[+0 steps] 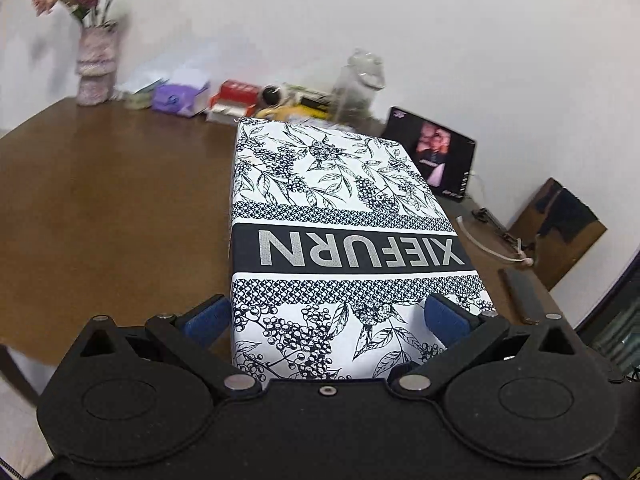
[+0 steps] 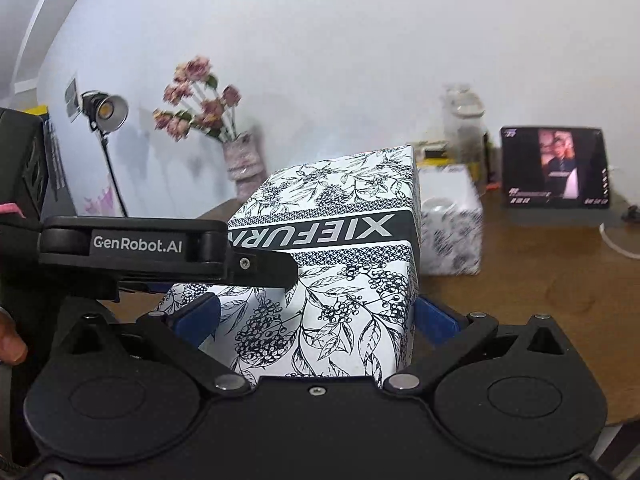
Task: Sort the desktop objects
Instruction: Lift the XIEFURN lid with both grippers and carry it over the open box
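Both grippers [image 1: 328,316] [image 2: 316,316] are clamping the patterned box [image 1: 340,216], centre frame; clutter [image 1: 236,98] at upper left is awaiting sorting.

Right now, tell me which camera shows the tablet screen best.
The right wrist view: the tablet faces that camera almost square on, whole and unobstructed, standing on the table at the wall. In the left wrist view it appears at a steep angle, its left edge cut off behind the patterned box.
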